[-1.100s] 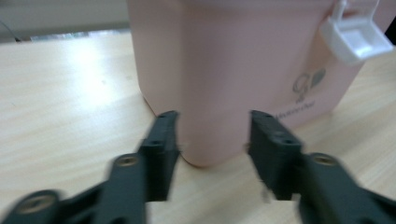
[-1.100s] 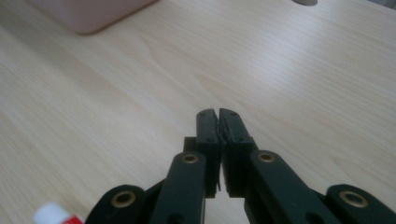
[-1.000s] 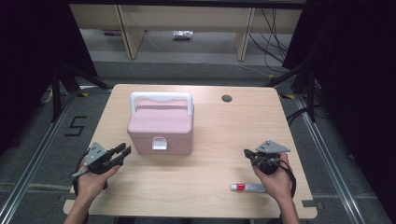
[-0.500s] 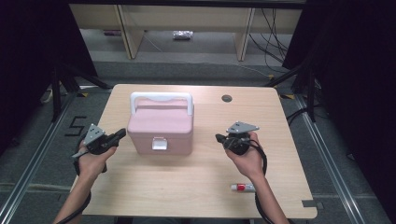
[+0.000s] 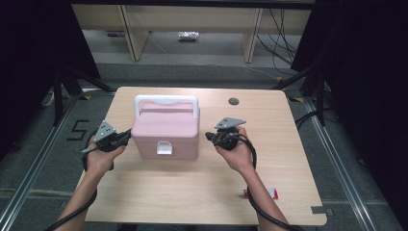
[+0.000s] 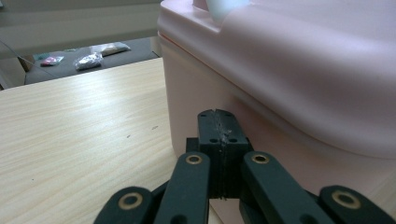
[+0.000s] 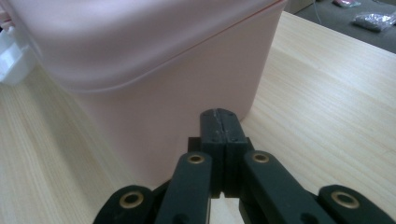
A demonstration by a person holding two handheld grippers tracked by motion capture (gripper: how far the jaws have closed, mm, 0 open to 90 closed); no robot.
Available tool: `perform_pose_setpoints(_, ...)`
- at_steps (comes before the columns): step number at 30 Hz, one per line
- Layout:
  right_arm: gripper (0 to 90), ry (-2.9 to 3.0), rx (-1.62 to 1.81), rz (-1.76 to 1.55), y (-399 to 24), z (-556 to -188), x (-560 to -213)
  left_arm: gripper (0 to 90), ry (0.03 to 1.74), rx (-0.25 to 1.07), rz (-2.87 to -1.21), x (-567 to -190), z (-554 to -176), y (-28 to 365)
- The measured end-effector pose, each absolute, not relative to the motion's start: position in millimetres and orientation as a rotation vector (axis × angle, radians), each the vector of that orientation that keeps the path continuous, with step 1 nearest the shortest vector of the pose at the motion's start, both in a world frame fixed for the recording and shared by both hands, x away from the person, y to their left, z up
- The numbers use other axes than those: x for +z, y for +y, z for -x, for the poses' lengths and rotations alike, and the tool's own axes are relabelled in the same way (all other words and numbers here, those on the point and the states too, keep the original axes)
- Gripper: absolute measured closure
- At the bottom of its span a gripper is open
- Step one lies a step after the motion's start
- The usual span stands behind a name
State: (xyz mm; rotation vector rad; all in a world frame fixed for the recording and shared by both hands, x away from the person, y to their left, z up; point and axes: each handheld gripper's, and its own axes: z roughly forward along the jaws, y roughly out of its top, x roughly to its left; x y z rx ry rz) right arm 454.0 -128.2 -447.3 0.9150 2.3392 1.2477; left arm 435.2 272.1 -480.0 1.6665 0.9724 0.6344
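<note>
Op: Tool check first, 2 units. My left tool [image 5: 126, 135] sits at the left side of the pink box [image 5: 166, 130], tips pointing at its side wall. In the left gripper view the 2 black jaws meet along 1 seam with nothing between them. They have just been closing, and they closed on air.

Obs: And the right one?

Op: My right tool [image 5: 210, 136] is at the opposite side of the box, also pointing inward at the wall. In the right gripper view its jaws are pressed together, empty. The pink wall [image 7: 154, 116] fills the space just ahead of the tips; I cannot tell whether they touch it.

Obs: Same question for the left tips.

Op: Very near the wall [image 6: 196, 93], contact not resolvable.

Obs: Box position?

Op: It stands upright on the table [image 5: 269, 125], left of centre, between the 2 tools. Lid down, white latch [image 5: 163, 148] on the face toward me, white handle [image 5: 166, 99] lying toward the far edge of the lid.

Obs: Anything else on the table?

Op: 1 small red-and-white tube [image 5: 257, 193] near the front edge on my right, just beside my right forearm and well apart from the box. 1 round dark hole [image 5: 234, 101] sits near the far edge.
</note>
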Motion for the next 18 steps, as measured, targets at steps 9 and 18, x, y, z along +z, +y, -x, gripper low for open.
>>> perform_pose_setpoints(9,90.0,2.339,1.266,-0.92,-125.5,-455.5,-449.3,90.0,0.926,0.622,-1.707,-477.7,-440.0,256.9)
perform_pose_setpoints(18,90.0,2.327,1.248,-0.966,-155.3,-452.7,-446.4,90.0,0.868,0.59,-1.747,-475.1,-440.7,229.3)
